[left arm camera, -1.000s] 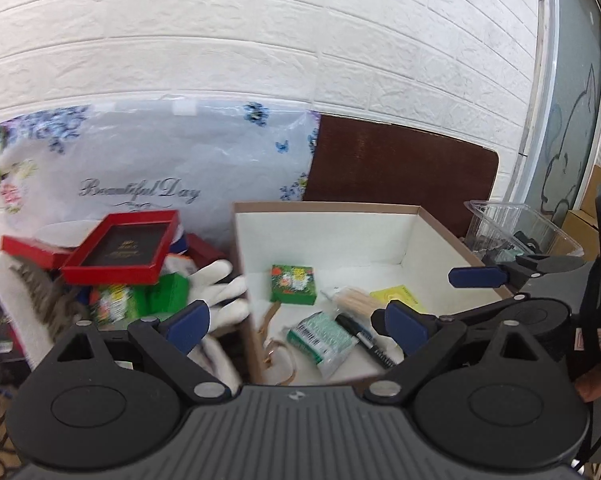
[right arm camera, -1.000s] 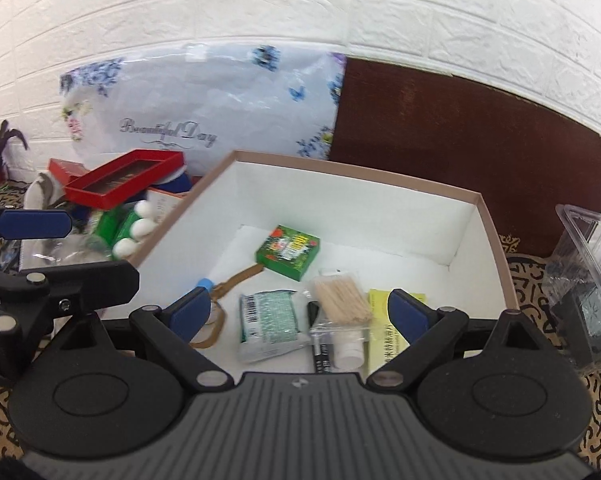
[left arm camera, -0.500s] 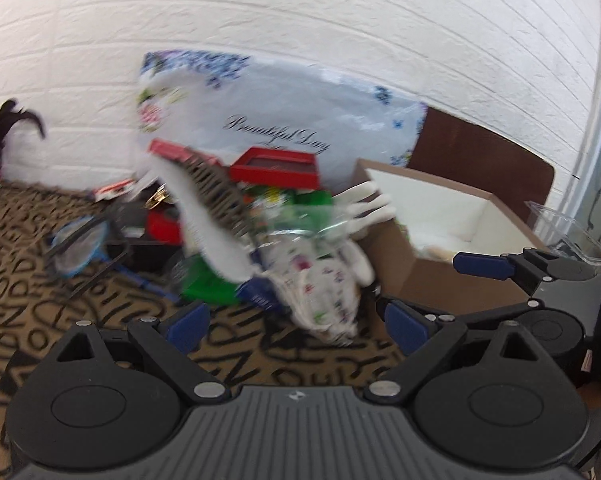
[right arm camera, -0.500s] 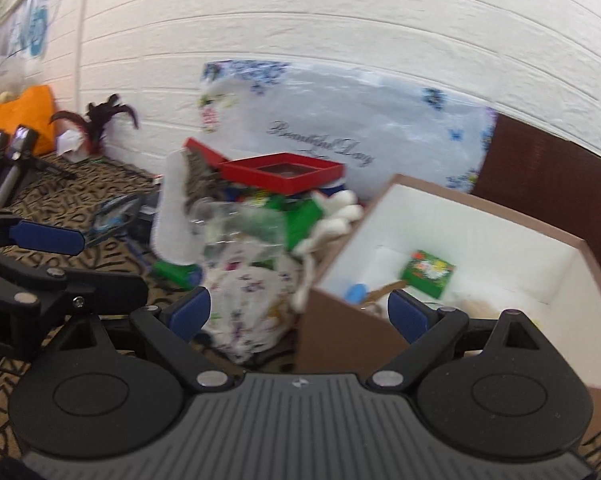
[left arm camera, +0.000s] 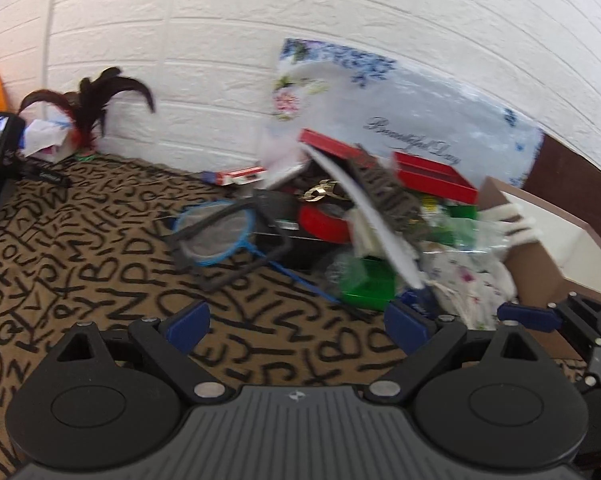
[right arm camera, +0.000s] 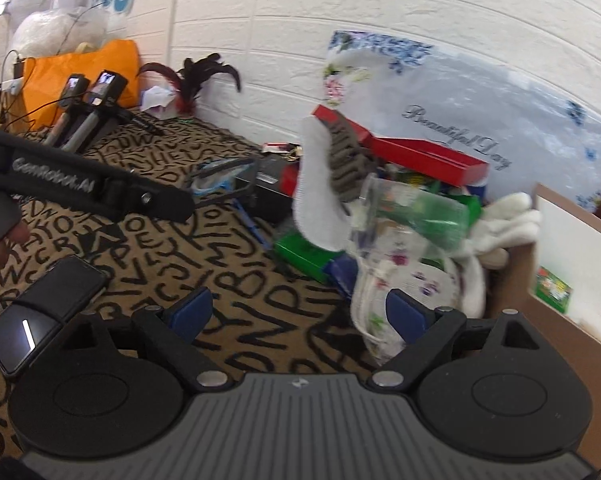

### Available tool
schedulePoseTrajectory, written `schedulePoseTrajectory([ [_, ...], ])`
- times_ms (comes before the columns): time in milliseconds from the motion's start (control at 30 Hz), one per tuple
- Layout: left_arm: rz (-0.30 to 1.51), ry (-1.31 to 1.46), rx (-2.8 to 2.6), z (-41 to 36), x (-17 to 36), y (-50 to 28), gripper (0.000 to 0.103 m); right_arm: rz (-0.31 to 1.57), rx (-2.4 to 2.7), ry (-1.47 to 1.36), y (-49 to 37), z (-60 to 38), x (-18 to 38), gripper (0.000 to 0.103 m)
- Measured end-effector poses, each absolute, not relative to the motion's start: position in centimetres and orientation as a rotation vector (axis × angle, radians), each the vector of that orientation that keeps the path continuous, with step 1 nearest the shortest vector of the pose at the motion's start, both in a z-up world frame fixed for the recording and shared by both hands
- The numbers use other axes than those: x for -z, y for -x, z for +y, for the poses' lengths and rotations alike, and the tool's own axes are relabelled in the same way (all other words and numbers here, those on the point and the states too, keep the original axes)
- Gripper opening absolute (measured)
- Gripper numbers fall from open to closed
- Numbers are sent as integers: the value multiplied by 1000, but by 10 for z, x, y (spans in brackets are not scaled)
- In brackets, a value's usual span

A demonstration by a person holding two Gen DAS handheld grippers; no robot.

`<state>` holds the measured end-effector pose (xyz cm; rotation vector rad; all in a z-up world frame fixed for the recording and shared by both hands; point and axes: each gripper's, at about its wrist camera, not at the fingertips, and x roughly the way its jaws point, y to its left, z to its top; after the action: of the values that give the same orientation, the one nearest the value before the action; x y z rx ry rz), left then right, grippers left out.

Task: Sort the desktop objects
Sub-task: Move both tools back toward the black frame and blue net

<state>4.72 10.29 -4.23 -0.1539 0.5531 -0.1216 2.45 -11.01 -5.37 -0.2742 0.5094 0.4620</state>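
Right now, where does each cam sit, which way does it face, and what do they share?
Left wrist: on the left gripper, open, facing the clutter pile over the letter-print cloth; the right gripper's fingertip shows at right.
Right wrist: on the right gripper, open, facing the same pile; the left gripper's arm and the person's hand show at left.
Shared: red box, blue net, cardboard box, floral bag.
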Motion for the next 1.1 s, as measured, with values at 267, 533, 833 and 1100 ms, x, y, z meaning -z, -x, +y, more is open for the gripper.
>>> schedulePoseTrajectory([
  [267, 593, 135, 126, 124, 60, -79, 87, 556, -509, 294, -46, -77, 66, 77],
  [533, 609, 113, 194, 122, 71, -121, 75, 590, -483, 298, -72, -64, 81, 67],
  [833, 666, 97, 187, 124, 88, -165, 66, 636, -451, 285, -116, -54, 101, 59],
  [1100, 682, 104, 188, 127, 97, -176, 59, 659, -509, 241, -129, -45, 111, 52],
])
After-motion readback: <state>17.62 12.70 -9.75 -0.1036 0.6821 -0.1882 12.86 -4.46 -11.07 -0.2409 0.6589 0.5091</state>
